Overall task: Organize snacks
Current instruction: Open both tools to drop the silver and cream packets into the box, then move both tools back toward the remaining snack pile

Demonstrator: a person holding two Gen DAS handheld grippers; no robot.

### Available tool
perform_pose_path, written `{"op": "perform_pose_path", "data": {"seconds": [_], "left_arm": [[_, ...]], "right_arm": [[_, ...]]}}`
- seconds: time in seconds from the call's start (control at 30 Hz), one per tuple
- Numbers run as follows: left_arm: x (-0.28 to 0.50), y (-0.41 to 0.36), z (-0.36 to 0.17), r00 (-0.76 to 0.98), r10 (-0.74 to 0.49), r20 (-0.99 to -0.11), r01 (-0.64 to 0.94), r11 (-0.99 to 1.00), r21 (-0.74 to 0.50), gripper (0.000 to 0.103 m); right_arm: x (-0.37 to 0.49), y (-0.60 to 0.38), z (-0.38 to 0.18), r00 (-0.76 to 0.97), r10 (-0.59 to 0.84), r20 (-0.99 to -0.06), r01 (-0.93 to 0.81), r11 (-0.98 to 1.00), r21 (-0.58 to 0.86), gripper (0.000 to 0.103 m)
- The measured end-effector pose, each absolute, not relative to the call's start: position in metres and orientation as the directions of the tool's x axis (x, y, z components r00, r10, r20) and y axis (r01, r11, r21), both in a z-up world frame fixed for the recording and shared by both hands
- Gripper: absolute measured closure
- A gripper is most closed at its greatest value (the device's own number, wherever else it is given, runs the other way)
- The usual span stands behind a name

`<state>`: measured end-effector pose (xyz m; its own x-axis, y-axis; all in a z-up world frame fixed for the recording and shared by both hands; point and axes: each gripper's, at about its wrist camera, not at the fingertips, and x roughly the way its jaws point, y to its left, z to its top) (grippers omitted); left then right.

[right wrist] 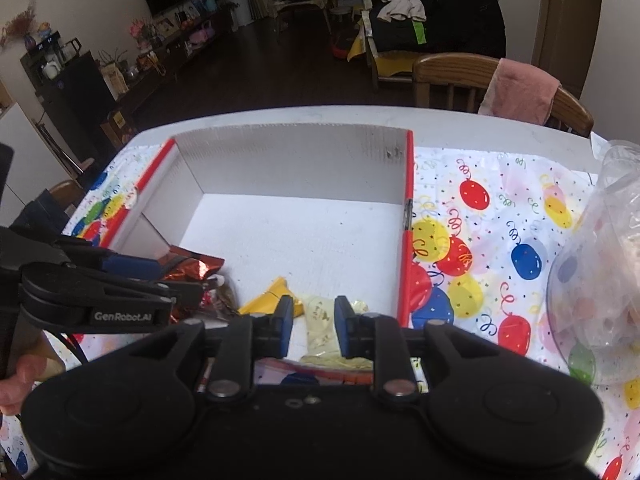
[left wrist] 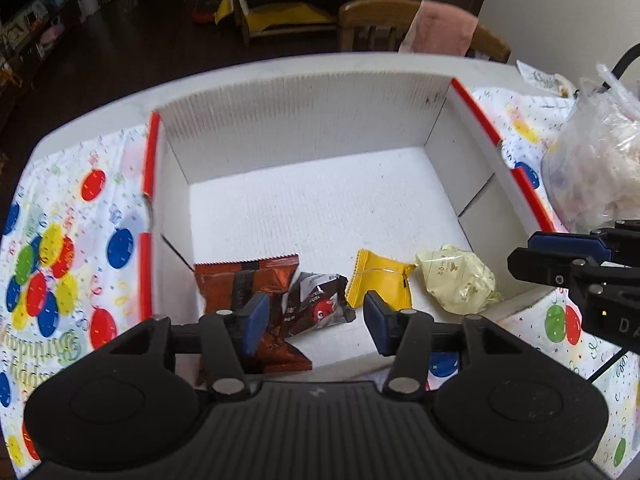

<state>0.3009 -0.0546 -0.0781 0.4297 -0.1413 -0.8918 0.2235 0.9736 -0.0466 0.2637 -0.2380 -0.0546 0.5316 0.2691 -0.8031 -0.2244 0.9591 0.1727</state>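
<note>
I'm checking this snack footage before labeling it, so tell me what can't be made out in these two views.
- Brown packet: its near end is hidden behind the left hand-held gripper in the left wrist view.
- Clear plastic bag: cut off by the right edge in the right wrist view, contents blurred.
- Pale yellow wrapped snack: partly covered by the right hand-held gripper, print too small.

A balloon-print tablecloth (right wrist: 480, 216) covers the table; a pink towel (right wrist: 520, 92) drapes over a wooden chair (right wrist: 448, 76).

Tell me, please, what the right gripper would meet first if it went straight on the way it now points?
Probably the pale yellow wrapped snack: it lies just ahead of the open right gripper, low in the white box. Depth is unclear, so the box floor might come first.
</note>
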Motion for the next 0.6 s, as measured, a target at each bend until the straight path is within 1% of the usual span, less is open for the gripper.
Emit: {"op": "perform_pose_path", "data": {"seconds": [0.43, 0.6], "left_arm": [[0.258, -0.042, -0.035, 0.534, -0.169, -0.829, 0.239, 0.970, -0.044, 0.052], [0.239, -0.036, -0.021, 0.567, -0.187, -0.802, 0.246, 0.968, -0.051, 0.052]], "right_arm": [[0.221, -0.232, -0.026, 0.581, 0.299, -0.757, -0.229, 0.953, 0.201, 0.080], [0.204, -0.228, -0.018, 0.596, 0.304, -0.743, -0.217, 0.952, 0.216, 0.075]]}}
